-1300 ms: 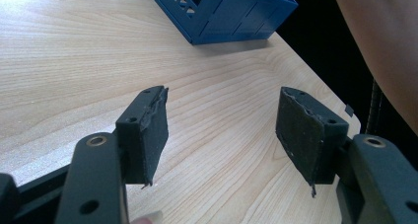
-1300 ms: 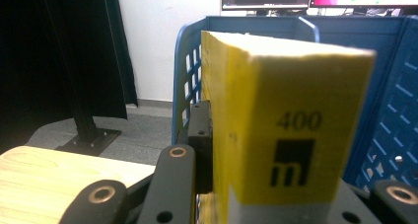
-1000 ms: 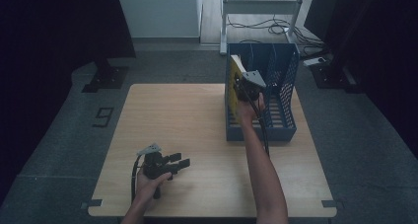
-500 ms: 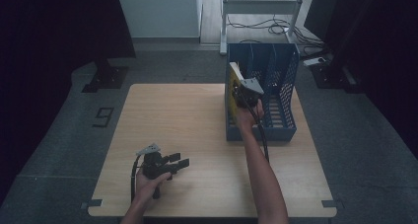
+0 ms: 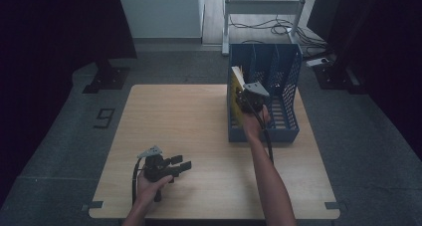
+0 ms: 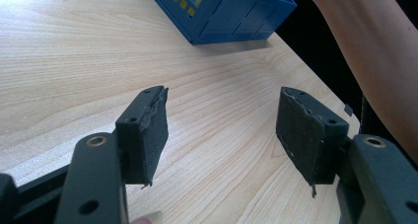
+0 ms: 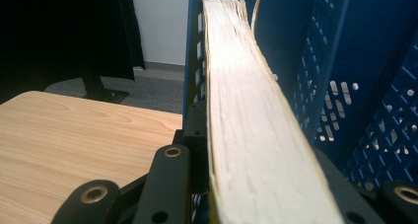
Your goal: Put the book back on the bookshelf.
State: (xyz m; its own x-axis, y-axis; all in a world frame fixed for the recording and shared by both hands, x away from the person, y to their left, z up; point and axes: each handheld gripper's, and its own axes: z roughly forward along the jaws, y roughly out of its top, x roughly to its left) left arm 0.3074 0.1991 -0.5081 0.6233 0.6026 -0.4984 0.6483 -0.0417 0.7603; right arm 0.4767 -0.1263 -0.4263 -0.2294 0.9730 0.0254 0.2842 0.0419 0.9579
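Observation:
A thick book (image 5: 235, 92) with a yellow cover and cream page edges (image 7: 246, 115) stands on edge in the leftmost slot of the blue mesh file rack (image 5: 284, 131). My right gripper (image 5: 247, 100) is shut on it, one jaw on each cover (image 7: 256, 145). The jaws have just eased apart a touch, with the book still between them. My left gripper (image 5: 180, 164) rests on the table near the front left. It is open, with only bare wood between its pads (image 6: 222, 130).
The rack (image 6: 231, 12) stands at the back right of the wooden table (image 5: 189, 116), and its other slots hold nothing I can see. A person's right forearm (image 5: 266, 176) crosses the table's right side. Behind the table are a metal shelf frame (image 5: 263, 7) and floor cables.
The right gripper and the book have sunk slightly into the rack's left slot. The left gripper has stayed put.

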